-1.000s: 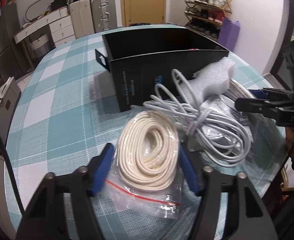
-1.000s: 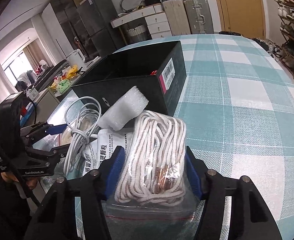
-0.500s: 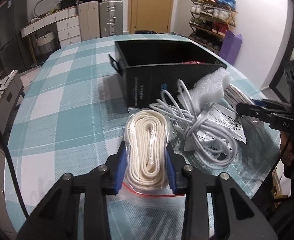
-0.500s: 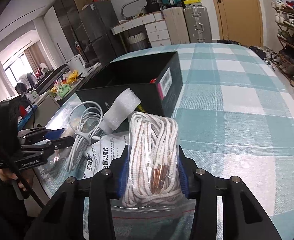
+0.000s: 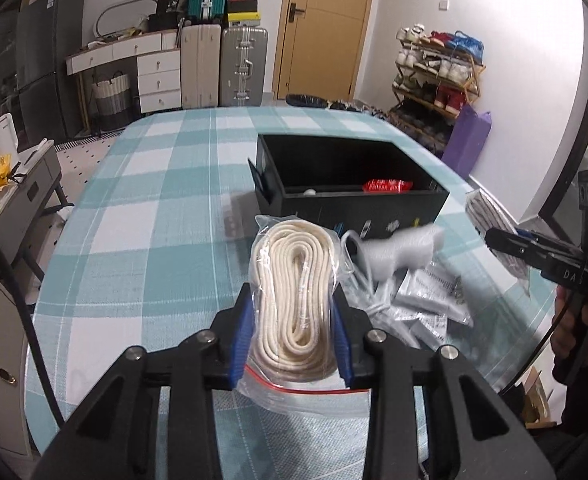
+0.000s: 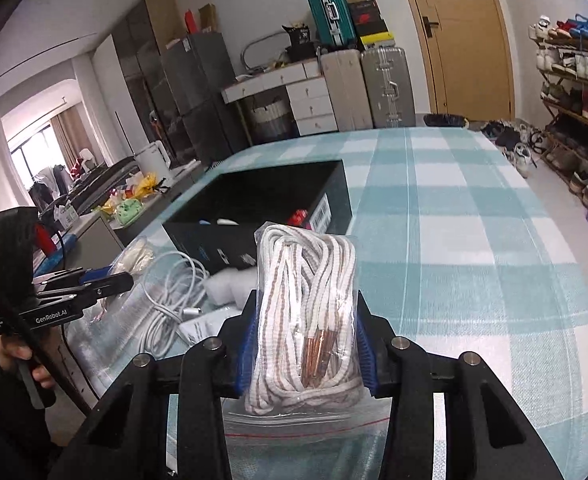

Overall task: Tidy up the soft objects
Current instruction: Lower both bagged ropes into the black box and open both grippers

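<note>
On my left, the left gripper (image 5: pixel 292 336) has its blue pads clamped on a clear bag of cream rope (image 5: pixel 295 300). A second ago those jaws stood wide on either side of the bag as it lay flat on the checked tablecloth (image 5: pixel 150 248); they have since closed in, and now the bag is off the cloth, its red zip edge hanging below the pads. Just right of it, the white cable (image 5: pixel 367 280), a blurred piece of white foam (image 5: pixel 405 250) and some printed sachets (image 5: pixel 429 300) lie in a heap on the table. Behind them sits the black box (image 5: pixel 349 188), open at the top, with a red packet (image 5: pixel 387 186) inside; I see more of its inside than before.

On my right, the right gripper (image 6: pixel 303 344) has likewise closed from a wide stance and is now squeezing a bag of white-and-brown striped cord (image 6: pixel 305 312) with copper tips, held up in front of the box's near corner.
</note>
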Available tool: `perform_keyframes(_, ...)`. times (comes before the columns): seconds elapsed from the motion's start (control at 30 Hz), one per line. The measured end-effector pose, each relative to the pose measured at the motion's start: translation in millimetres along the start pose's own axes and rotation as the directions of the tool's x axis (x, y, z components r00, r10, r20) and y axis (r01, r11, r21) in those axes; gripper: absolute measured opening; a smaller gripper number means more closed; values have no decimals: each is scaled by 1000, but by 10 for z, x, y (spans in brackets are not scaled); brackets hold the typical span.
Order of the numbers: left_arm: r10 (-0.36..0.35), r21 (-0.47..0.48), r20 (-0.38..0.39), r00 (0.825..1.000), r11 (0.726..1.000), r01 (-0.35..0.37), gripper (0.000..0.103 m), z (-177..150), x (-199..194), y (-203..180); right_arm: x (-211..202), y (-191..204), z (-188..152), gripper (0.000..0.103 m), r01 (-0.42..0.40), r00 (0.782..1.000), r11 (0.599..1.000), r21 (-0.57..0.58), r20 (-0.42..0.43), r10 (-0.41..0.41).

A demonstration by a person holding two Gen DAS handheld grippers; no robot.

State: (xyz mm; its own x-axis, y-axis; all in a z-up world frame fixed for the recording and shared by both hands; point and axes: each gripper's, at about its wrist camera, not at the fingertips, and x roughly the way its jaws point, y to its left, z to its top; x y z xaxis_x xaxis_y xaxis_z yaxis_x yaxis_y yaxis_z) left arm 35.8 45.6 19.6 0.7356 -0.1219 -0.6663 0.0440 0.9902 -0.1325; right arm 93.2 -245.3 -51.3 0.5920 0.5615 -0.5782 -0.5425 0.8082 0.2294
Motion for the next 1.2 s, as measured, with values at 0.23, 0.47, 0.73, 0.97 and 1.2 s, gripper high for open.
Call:
perform_keyframes(0.23,-9,-1,44,999,1000,9,34,160,-45,-51,-46,119,102,42,-18,999,999,-29,30,19)
perform_keyframes(0.47,-18,19,65,998,1000,17,34,326,23,-152,-32,227,250,42,-28,998,998,-54,49,31)
perform_keyframes(0.73,-19,31,86,996,999,16,34,494,91,-251,35,321,412,42,-36,997,996,-79,58,41)
perform_keyframes(0.97,-6,41,96,995,999,2,34,660,181,-293,158,349,548,42,-38,998,995,-91,49,42)
perform_keyframes(1.2,1,42,91,996,999,-5,34,782,324,-302,304,345,674,42,-44,998,994,-98,37,47)
